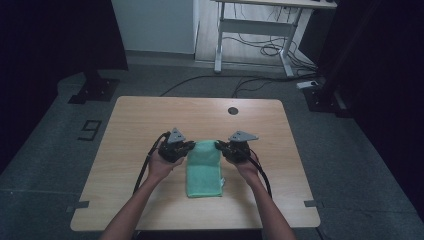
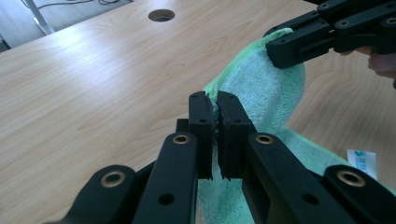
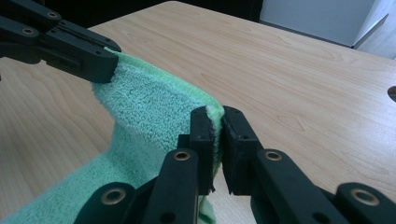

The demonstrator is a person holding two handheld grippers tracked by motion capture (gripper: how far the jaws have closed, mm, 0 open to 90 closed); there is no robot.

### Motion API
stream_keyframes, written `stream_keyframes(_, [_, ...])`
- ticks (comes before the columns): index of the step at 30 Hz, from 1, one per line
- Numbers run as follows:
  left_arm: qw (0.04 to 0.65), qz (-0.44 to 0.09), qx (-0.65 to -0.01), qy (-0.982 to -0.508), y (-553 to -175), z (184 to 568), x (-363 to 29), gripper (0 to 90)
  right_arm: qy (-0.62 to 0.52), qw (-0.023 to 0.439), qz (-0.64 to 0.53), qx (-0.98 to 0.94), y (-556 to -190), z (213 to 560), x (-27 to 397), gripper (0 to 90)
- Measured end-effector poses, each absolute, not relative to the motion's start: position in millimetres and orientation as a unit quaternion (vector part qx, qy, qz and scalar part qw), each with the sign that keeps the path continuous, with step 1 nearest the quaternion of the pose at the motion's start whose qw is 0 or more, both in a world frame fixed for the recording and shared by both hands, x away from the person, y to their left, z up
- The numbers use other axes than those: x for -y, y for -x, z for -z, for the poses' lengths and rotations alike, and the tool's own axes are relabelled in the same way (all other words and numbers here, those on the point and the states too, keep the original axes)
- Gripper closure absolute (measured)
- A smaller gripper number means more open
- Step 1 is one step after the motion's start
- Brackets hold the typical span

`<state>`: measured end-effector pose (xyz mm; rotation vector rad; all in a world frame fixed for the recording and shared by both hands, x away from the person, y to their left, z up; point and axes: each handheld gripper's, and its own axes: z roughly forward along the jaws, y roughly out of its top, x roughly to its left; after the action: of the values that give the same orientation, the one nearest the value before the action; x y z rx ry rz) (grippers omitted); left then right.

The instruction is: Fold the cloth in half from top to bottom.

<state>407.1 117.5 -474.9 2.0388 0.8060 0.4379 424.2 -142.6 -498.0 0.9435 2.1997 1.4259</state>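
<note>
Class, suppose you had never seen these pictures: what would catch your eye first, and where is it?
The bright green terry-cloth towel stands out first, lying near the middle of the pale wooden table. Next come the two black grippers: the left gripper and the right gripper each pinch a far corner of the towel, lifting that edge off the table. A round hole marks the table's far side.
</note>
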Motion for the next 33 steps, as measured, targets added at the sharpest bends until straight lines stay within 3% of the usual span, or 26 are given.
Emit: stream_keyframes(33, [0.436, -0.166, -0.328, -0.821, -393.8, 478.2, -125.9, 85.4, -0.328, 0.149, -0.507, -0.783, -411.8, 494.6, 141.0, 83.0])
